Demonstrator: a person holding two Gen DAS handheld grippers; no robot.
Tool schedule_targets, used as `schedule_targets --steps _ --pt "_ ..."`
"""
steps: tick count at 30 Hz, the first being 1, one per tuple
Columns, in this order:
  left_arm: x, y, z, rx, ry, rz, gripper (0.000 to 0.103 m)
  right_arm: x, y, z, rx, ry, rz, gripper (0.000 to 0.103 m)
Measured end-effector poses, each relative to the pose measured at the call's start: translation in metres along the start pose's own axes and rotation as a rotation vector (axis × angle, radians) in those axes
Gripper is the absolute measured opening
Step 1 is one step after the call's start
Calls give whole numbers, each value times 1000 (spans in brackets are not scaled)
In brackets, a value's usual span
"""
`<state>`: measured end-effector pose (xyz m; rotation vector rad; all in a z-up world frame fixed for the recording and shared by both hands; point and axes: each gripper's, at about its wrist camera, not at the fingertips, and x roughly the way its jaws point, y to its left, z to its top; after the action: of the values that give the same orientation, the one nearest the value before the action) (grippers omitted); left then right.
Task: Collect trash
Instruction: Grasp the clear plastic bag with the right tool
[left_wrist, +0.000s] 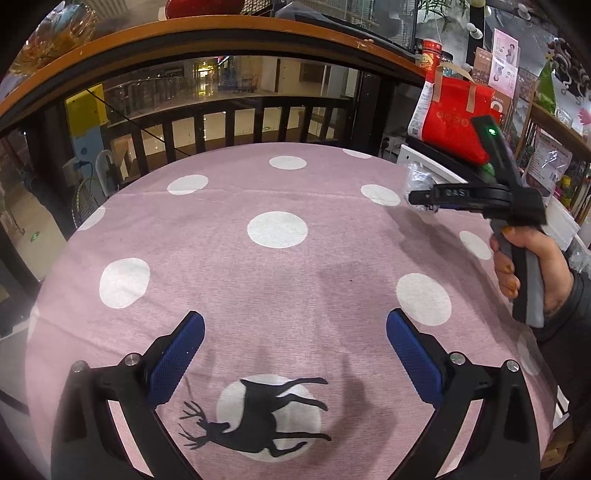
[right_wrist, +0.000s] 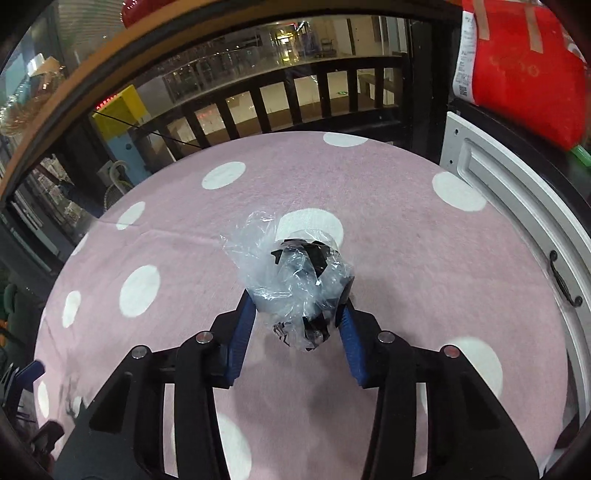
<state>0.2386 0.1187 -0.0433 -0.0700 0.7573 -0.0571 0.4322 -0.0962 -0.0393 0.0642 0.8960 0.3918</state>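
Right claw (right_wrist: 297, 325) clamped on the wad (right_wrist: 291, 273) above the counter (right_wrist: 424, 266), left claw (left_wrist: 295, 354) spread idle; pickup seems done, next I need a bin, none in view.

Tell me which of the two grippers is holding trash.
The right gripper: its blue pads clamp a crumpled clear plastic wrapper. The left gripper is open with nothing between its pads.

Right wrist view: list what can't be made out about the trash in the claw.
- Black contents of the crumpled plastic bag: wrinkled film hides what they are.
- Whether the bag touches the tablecloth: its underside is hidden by the bag itself.
- Left wrist view: the bag is small, and the right claw partly covers it.
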Motion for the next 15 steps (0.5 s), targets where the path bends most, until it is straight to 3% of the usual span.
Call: schedule_targets --steps 15 --pt "-22 -71 -23 62 -18 -111 97 -149 -53 -128 33 -106 -81 45"
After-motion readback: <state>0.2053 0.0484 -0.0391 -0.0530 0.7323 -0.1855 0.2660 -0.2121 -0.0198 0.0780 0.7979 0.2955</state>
